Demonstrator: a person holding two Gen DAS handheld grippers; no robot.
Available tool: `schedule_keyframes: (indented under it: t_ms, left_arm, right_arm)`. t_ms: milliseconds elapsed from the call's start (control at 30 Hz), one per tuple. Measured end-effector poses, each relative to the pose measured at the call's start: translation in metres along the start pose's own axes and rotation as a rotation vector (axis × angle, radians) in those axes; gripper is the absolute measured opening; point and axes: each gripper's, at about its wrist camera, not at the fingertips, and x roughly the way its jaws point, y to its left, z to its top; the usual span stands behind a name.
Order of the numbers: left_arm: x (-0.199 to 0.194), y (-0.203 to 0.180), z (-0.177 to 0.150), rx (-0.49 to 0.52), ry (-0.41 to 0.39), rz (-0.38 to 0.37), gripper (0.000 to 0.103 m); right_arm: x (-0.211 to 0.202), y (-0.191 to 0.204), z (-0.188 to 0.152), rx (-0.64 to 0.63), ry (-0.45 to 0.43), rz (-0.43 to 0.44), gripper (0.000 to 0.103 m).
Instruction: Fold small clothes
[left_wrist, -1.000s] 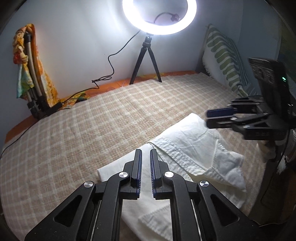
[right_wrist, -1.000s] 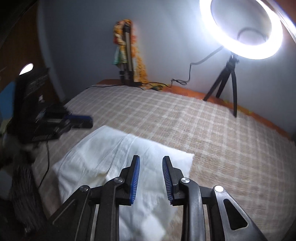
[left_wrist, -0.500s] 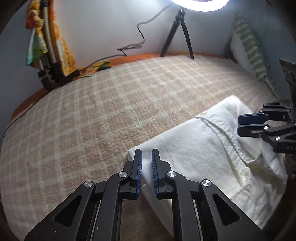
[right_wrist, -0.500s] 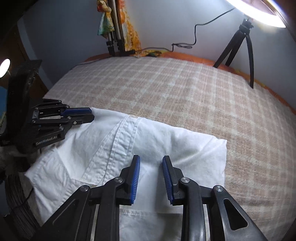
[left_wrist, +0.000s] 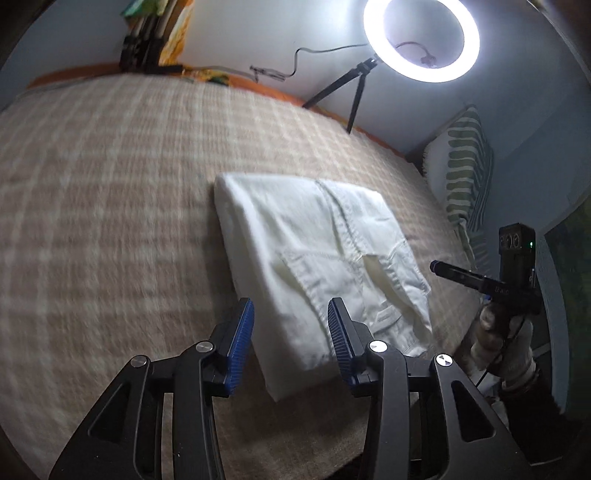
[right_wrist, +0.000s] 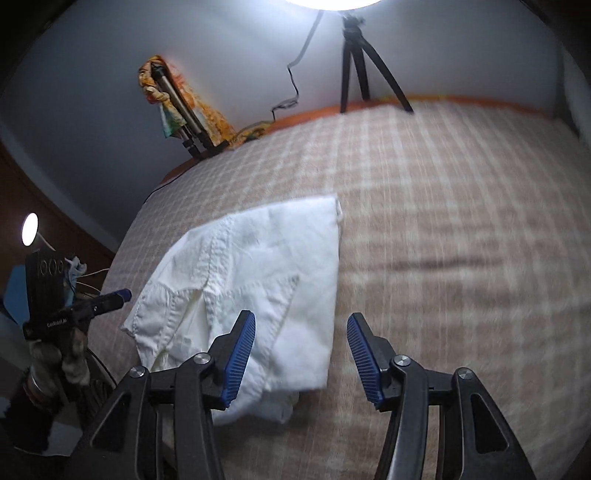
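Observation:
A white garment (left_wrist: 314, 266) lies folded in a flat oblong on the checked bedspread (left_wrist: 110, 192), with seams and a pocket on top. My left gripper (left_wrist: 290, 332) hovers over its near end, jaws opening; the cloth shows between them but the pads do not press it. In the right wrist view the same garment (right_wrist: 251, 269) lies left of centre. My right gripper (right_wrist: 301, 347) hangs above its near right edge, jaws opening, nothing gripped. Each gripper shows in the other's view: the right one (left_wrist: 454, 275) held by a hand (left_wrist: 495, 325), the left one (right_wrist: 110, 299) at the bed's edge.
A lit ring light (left_wrist: 421, 37) on a tripod (right_wrist: 354, 55) stands at the far side of the bed. A striped pillow (left_wrist: 465, 173) leans at the right. A stand draped in colourful cloth (right_wrist: 177, 103) leans on the wall, with a cable trailing nearby.
Both grippers' jaws have spread from nearly shut to clearly apart. Both hands have rolled and shifted along the garment toward its near end. The garment now lies flat and folded.

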Motion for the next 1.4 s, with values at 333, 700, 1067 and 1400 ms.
schedule_keyframes:
  t_ms: [333, 700, 1067, 1400]
  left_arm:
    - [0.001, 0.008, -0.007, -0.068, -0.013, -0.085, 0.004]
    - [0.019, -0.004, -0.024, 0.147, 0.054, 0.147, 0.009]
    - [-0.009, -0.001, -0.032, 0.059, -0.022, 0.222, 0.049]
    - [-0.003, 0.001, -0.029, 0.038, -0.013, 0.208, 0.049]
  right_arm:
    - [0.015, 0.007, -0.015, 0.059, 0.035, 0.105, 0.014]
    - [0.033, 0.008, -0.025, -0.002, 0.126, 0.028, 0.004]
    - [0.009, 0.023, 0.009, -0.228, 0.023, 0.058, 0.07]
    - [0.047, -0.02, 0.052, -0.06, 0.039, 0.141, 0.072]
